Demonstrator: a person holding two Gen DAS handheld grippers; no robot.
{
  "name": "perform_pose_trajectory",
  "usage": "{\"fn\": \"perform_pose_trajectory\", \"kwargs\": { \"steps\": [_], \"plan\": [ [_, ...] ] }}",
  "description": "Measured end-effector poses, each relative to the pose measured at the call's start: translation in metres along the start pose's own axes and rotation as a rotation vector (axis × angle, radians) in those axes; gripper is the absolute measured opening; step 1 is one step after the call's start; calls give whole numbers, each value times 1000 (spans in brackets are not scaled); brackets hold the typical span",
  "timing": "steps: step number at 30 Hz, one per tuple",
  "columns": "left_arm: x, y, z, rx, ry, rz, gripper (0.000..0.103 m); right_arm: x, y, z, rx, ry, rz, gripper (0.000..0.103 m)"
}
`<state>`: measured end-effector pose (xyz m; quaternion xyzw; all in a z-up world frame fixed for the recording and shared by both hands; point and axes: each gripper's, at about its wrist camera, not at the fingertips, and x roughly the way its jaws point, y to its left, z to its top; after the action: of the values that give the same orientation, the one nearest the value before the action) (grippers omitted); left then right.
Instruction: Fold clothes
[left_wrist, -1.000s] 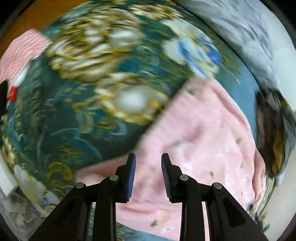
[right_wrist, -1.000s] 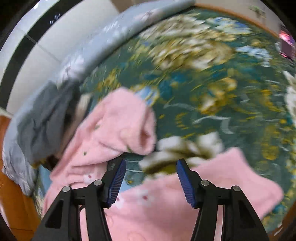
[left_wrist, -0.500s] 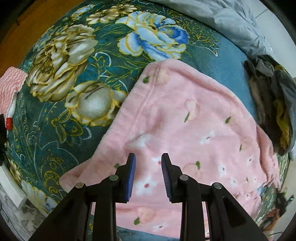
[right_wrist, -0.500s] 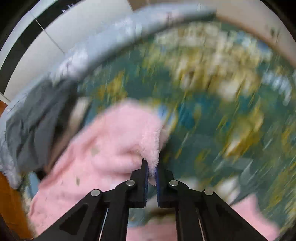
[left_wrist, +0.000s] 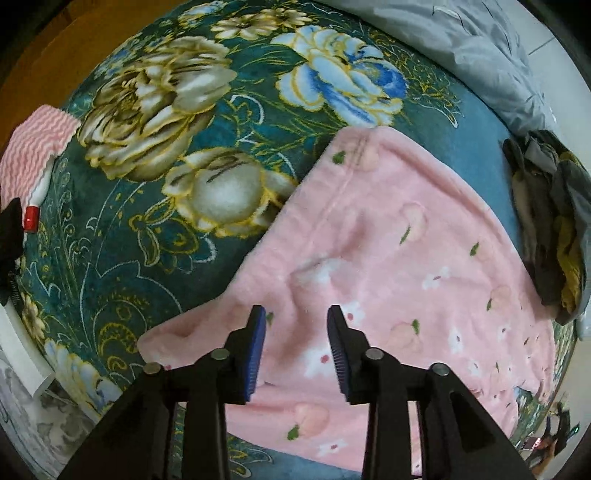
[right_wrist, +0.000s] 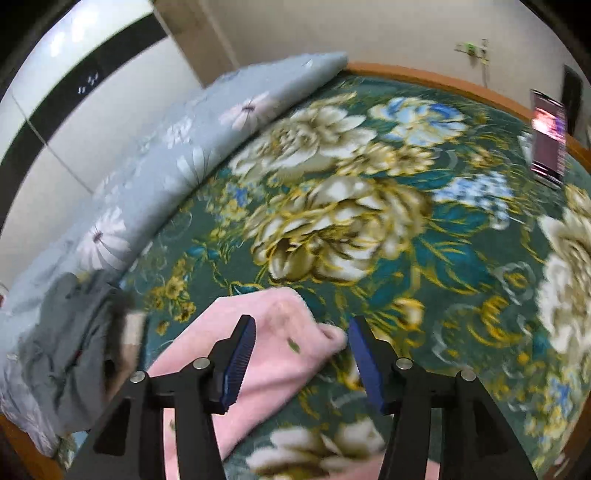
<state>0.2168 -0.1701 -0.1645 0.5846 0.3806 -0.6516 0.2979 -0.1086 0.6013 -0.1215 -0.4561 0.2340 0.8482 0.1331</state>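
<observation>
Pink fleece garment (left_wrist: 388, 266), one, printed with small white flowers and green leaves, spread flat on one green floral blanket (left_wrist: 155, 229) that covers the bed; in the right wrist view a rounded end of the same pink garment (right_wrist: 280, 325) lies on the green floral blanket (right_wrist: 424, 266); dark grey and yellow clothes (left_wrist: 554, 221), one heap, just beside the garment's far edge, seen again as a grey heap (right_wrist: 70, 332) at the left of the right wrist view; pale blue quilt (right_wrist: 177, 162), one, with white daisies, rolled along the wall side of the bed; pink-and-white striped cloth (left_wrist: 33, 147), one, at the blanket's left edge, with one small red-tipped item (left_wrist: 31, 218) beside it, too small to identify; phone (right_wrist: 548, 140), one, lit screen, lying near the wooden bed frame (right_wrist: 443, 79). Left gripper (left_wrist: 297, 347), one, pointed downward over the near part of the pink garment; its two blue pads (left_wrist: 256, 350) stand moderately apart with fleece showing between them, nothing clamped; contact with the cloth cannot be told. Right gripper (right_wrist: 301, 358), one, aimed along the bed at a low angle; pads (right_wrist: 238, 365) set wide apart, straddling the garment's rounded end without gripping it; view slightly blurred.
</observation>
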Motion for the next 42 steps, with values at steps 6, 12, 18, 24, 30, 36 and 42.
{"fn": "perform_pose_trajectory", "kwargs": {
  "steps": [6,12,18,24,30,36,42],
  "plan": [
    [13,52,-10,-81,-10,25,39,-53,-51,-60,117,19,-12,57],
    [19,94,-28,-149,2,-22,46,-80,-99,-135,165,129,-69,57],
    [27,86,-47,-76,-4,11,49,-98,-138,-184,251,176,-63,57],
    [8,92,-59,-104,-48,31,49,-91,-149,-211,288,216,-29,57],
    [15,102,-69,-100,6,-98,55,-67,-137,-219,301,238,12,57],
    [40,108,-72,-83,56,-141,55,-41,-123,-225,291,260,-8,57],
    [48,110,-65,-109,52,-144,33,-41,-117,-229,373,223,-2,41]
  ]
}}
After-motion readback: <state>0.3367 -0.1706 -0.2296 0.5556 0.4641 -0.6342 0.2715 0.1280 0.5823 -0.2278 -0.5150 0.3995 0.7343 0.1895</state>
